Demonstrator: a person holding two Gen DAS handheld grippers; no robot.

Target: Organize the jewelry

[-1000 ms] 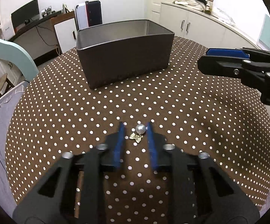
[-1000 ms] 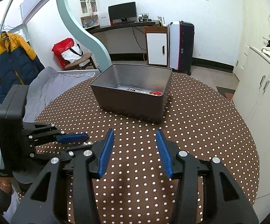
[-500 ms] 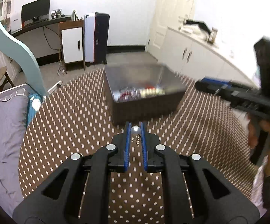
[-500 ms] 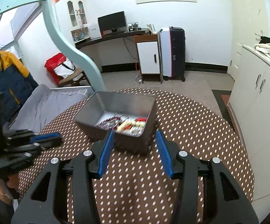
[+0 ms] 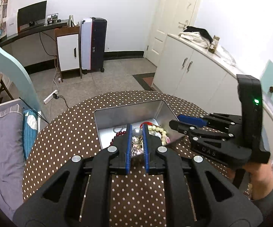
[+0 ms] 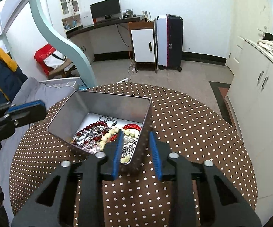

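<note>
My left gripper (image 5: 136,129) is shut on a pearl earring (image 5: 136,131) with a small gold piece hanging below it, held above the open metal box (image 5: 125,111). The box (image 6: 102,98) holds several necklaces, bead strings and red bangles (image 6: 131,127). My right gripper (image 6: 134,141) is open and empty; its fingers straddle the box's near right wall. In the left wrist view the right gripper (image 5: 181,122) shows at the box's right side. In the right wrist view the left gripper's fingers (image 6: 25,109) show at the left, beside the box.
The box stands on a round table with a brown polka-dot cloth (image 6: 183,124). A grey cushion (image 5: 2,143) lies at the table's left. White cabinets (image 6: 259,94) stand to the right, a suitcase (image 6: 169,41) and desk beyond.
My left gripper shut on the pearl earring, lifted it from the cloth and carried it over the box. My right gripper rose and moved in over the box's right wall.
</note>
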